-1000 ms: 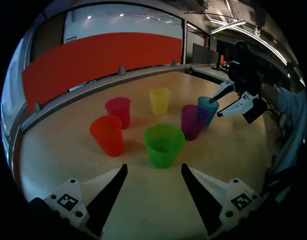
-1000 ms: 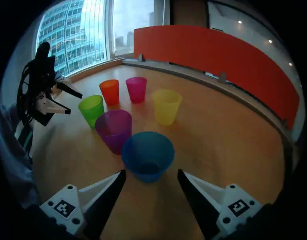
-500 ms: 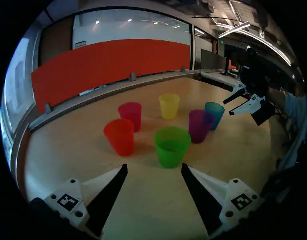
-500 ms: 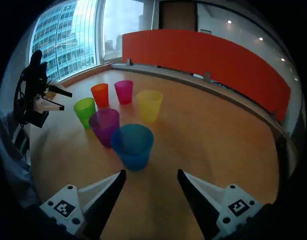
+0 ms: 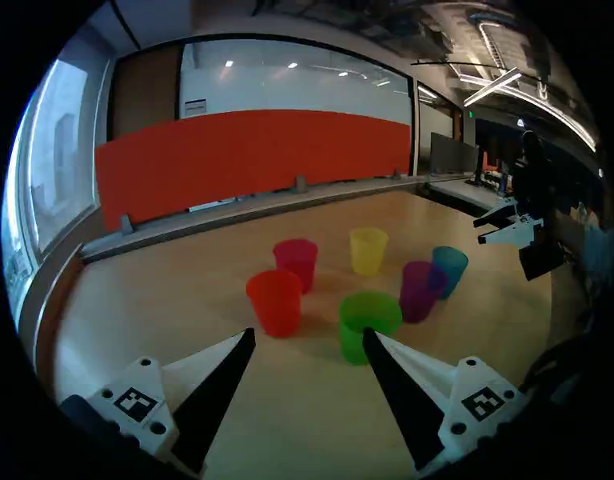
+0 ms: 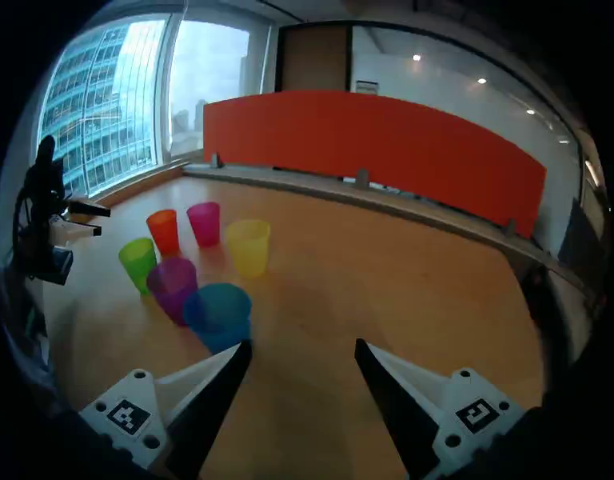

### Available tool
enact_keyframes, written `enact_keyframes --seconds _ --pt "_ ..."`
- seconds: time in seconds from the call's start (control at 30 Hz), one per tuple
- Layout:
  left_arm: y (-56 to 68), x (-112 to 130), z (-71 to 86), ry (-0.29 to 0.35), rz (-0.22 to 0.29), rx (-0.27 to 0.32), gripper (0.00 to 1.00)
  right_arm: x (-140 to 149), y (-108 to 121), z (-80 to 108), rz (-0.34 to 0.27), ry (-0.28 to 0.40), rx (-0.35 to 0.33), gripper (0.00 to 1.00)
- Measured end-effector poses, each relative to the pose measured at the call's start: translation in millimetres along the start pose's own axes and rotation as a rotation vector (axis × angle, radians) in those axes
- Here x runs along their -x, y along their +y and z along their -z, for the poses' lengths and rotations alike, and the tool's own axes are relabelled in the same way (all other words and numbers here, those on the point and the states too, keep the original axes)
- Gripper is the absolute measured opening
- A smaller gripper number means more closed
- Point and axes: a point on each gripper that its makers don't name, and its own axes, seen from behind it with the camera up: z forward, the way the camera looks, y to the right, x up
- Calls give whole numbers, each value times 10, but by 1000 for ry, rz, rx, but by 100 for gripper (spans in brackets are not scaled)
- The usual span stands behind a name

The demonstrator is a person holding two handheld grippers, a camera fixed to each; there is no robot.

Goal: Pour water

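The left gripper (image 5: 308, 332) has two pointy fingers (image 5: 215, 376), white outside and black inside. Each white base carries a small black-and-white square tag (image 5: 137, 404) with little round screws (image 5: 145, 364) beside it. The right gripper (image 6: 301, 344) looks just the same, and far off in the left gripper view its white fingers sit on a chunky black body (image 5: 539, 260)

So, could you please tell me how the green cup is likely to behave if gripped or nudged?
The green cup looks like thin translucent plastic, so probably light and slightly squeezable. It tapers to a narrow base, so a high push may tip it. On the smooth table it may slide.
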Motion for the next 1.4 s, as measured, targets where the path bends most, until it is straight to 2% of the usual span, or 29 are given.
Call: enact_keyframes --seconds 0.17,0.37,0.7,0.9,1.23,1.4 --pt "-104 -125 52 50 9 -57 100 -147 74 58 -19 64 45 100" --pt "-206 -215 126 101 28 -109 100 -296 142 82 -10 136 113 100" --pt "-407 -458 322 222 20 -232 100 -629 244 135 -30 283 236 100" --pt "-449 -587 416 292 45 -278 100 -841 237 185 -42 378 301 100" --pt "-611 -752 573 392 72 -386 100 -1105 301 358 -60 513 423 100" --pt "-689 -771 618 415 94 -422 100 -1169 331 477 -87 561 469 100"
